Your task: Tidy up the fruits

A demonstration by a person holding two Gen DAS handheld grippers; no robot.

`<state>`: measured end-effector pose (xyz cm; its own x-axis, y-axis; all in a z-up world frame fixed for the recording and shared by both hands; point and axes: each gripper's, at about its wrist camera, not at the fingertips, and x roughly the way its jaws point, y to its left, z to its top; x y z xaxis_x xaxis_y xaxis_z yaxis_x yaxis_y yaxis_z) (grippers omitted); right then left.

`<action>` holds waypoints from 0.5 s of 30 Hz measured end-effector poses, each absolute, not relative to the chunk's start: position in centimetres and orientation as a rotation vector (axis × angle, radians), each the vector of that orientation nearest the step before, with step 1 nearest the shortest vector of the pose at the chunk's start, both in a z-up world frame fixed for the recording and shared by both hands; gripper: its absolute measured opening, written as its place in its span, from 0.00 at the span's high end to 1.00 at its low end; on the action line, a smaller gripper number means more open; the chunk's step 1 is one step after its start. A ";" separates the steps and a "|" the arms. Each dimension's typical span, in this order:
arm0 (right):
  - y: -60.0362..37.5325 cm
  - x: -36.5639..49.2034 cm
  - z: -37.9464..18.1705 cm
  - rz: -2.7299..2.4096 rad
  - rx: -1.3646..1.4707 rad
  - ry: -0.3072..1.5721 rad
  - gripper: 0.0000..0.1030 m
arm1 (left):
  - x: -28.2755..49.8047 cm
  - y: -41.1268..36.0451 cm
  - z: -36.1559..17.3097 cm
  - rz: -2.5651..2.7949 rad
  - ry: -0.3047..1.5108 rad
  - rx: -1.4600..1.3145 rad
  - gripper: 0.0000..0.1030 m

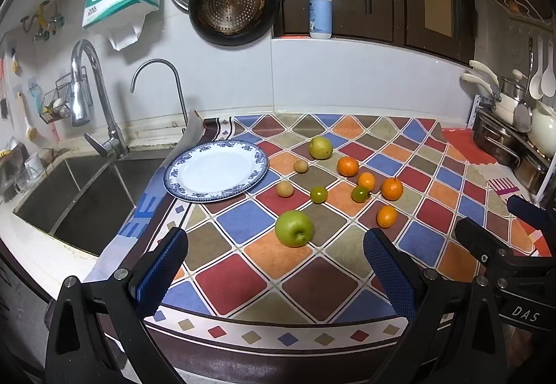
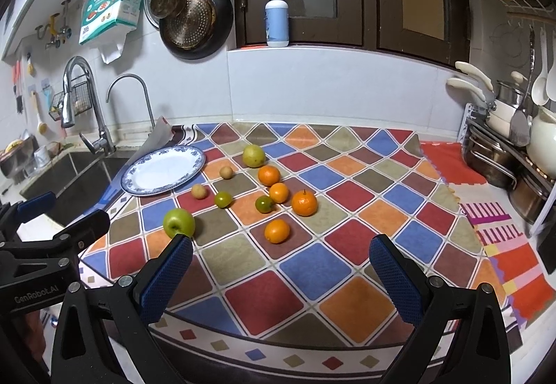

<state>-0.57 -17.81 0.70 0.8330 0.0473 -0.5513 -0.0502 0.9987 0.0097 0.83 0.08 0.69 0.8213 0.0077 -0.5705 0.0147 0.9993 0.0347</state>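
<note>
Both tools gape wide, holding nothing. The green apple sits dead centre ahead of the left tool, nearest of the fruit; for the right tool it lies off by the left finger. The plate waits bare, upper left, two small brown fruits just beside it. Oranges cluster centre-right on the desk. Nothing blocks the apple, I'd judge.

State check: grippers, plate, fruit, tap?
Left gripper: open, holding nothing.
Right gripper: open, holding nothing.
Plate: bare, upright on the cloth.
Green apple: loose on the cloth, off the plate.
Oranges: scattered, none plated.
Tap: no water visible.
</note>
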 end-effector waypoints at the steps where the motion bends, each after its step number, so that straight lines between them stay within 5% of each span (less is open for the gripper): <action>1: -17.8 -0.5 0.6 0.054 -0.006 0.589 0.01 | 1.1 0.1 0.5 -0.003 0.612 0.039 0.00; 15: -17.5 4.5 -2.8 0.094 -0.016 0.712 0.01 | 5.2 0.3 -3.5 -0.021 0.726 0.047 0.06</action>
<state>4.53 -17.45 -2.84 0.7528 0.0802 -0.6533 -0.0911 0.9957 0.0173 5.24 0.27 -3.50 0.7473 -0.0032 -0.6644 0.0360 0.9987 0.0357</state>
